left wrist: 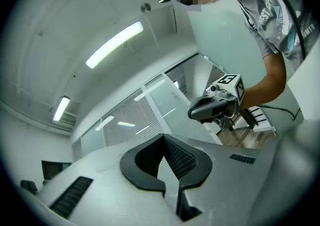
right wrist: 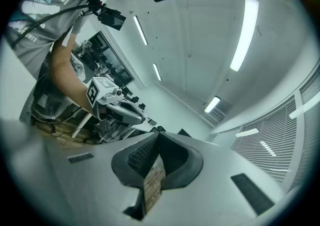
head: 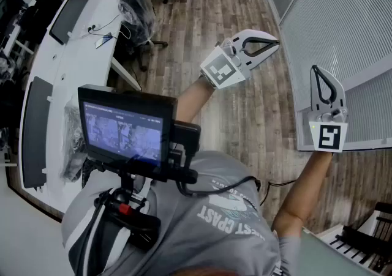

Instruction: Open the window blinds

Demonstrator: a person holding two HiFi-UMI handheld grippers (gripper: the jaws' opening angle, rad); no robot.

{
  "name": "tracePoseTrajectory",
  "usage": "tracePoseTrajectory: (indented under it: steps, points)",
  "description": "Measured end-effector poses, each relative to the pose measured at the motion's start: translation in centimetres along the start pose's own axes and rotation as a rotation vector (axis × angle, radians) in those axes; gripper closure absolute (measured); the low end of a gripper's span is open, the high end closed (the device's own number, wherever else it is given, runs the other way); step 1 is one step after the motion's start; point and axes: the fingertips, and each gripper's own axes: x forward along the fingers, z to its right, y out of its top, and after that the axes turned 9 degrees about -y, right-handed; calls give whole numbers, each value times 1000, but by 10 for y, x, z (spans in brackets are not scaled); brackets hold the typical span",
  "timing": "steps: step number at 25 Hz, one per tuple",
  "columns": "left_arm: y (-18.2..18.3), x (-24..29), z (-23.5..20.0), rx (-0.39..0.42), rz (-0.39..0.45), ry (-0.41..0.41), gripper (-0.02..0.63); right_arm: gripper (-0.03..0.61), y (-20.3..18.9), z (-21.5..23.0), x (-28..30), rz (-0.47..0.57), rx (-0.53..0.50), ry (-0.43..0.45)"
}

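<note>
Closed white slatted blinds (head: pixel 343 18) cover the glass wall at the right of the head view, over a low sill (head: pixel 343 146). My left gripper (head: pixel 277 40) is held up in front of them, shut and empty, its tips a short way off the slats. My right gripper (head: pixel 315 68) is also shut and empty, raised just before the lower blind (head: pixel 370 112). The left gripper view looks past shut jaws (left wrist: pixel 164 136) at the blinds (left wrist: pixel 135 120) and the right gripper (left wrist: pixel 215 105). The right gripper view shows shut jaws (right wrist: pixel 159 134), blinds (right wrist: pixel 280 145) and the left gripper (right wrist: pixel 117 109).
A long white desk (head: pixel 67 54) with dark monitors runs along the left, with office chairs (head: pixel 138 5) beside it. Wood floor (head: pixel 245 103) lies between desk and window. A small screen rig (head: pixel 125 131) hangs at the person's chest. A keyboard instrument (head: pixel 361 244) sits at bottom right.
</note>
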Motion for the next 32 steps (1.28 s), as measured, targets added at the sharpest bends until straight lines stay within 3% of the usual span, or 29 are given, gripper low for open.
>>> tracePoseTrajectory:
  steps: [8,14,19,26,32]
  points:
    - [-12,-12,6,7,-2,-12,611,575,-7,-16,1,-4,8,-14]
    - [-37,-52,-43,-9,20,-2,611,575,14,-39,59,33,54,-19]
    - [-51,-59,-61,-58,40,-4,611,575,11,-49,78,-4,51,-24]
    - [-98,-16,-83,-83,34,-8,611,575,-46,-17,105,-51,53,-26]
    - [-160,55,-122,-112,-100,-21,611,575,-117,28,142,-49,79,10]
